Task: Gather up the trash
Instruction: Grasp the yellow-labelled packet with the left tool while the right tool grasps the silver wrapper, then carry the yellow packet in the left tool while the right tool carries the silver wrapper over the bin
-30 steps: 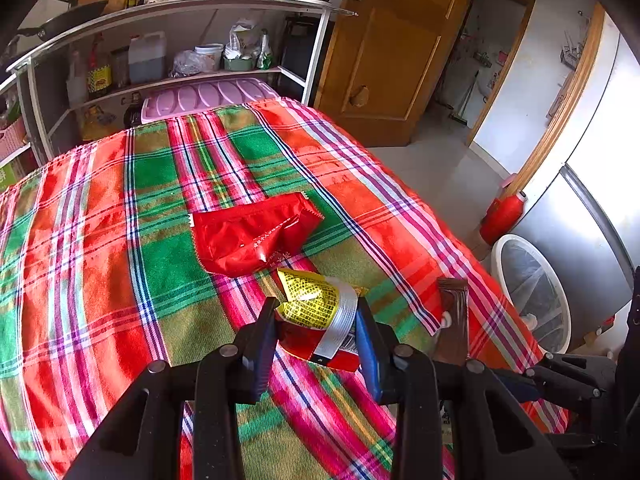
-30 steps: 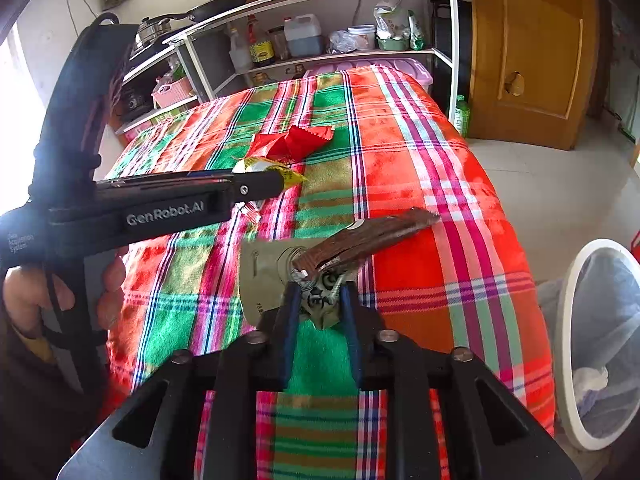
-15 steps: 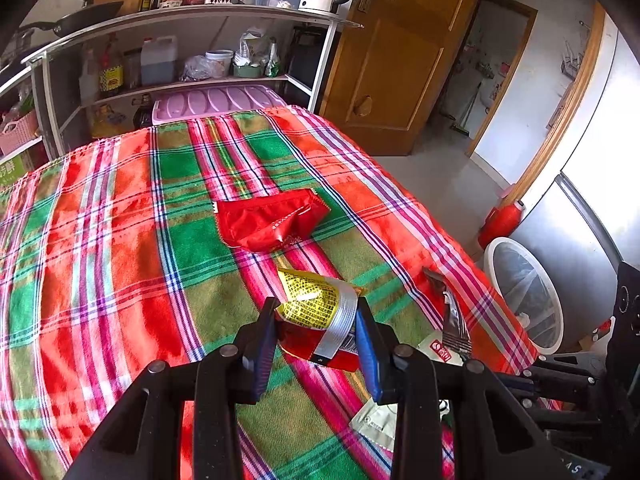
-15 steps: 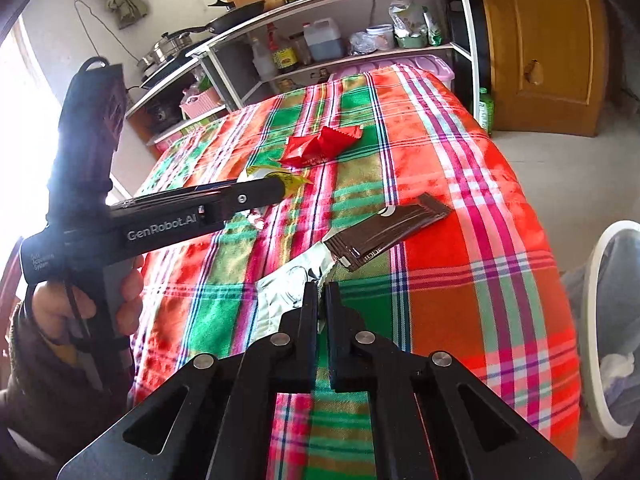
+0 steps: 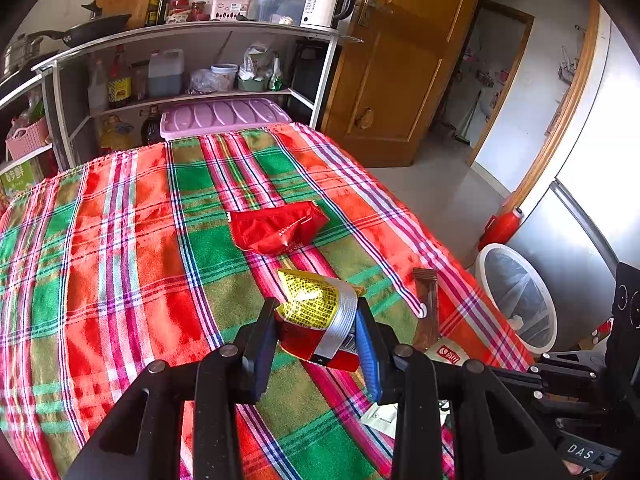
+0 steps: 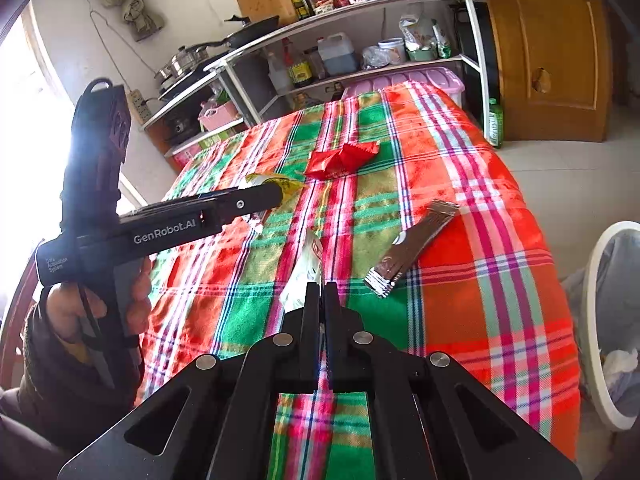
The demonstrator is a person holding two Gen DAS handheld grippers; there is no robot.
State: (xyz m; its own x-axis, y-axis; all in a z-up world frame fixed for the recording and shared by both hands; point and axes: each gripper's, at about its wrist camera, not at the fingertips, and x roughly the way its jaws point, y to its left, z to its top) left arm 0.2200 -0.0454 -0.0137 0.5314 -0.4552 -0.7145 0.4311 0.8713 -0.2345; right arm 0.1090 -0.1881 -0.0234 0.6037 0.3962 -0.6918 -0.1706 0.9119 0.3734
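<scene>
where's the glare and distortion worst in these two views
Right wrist view: the window at the left edge is blown out white, leaving the left hand-held gripper a dark silhouette. Left wrist view: light is even, only the fridge at the right shines. Both views: fisheye bends the shelf into a curve, and black corners frame the picture.

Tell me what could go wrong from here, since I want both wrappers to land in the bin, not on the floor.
1. The right gripper pinches only an edge of the white wrapper, so it might slip out.
2. The bin stands off the table's right edge, beyond the brown wrapper; a low swing could sweep that off.
3. The left gripper holds the crumpled yellow-and-red packet, which could spring loose.
</scene>
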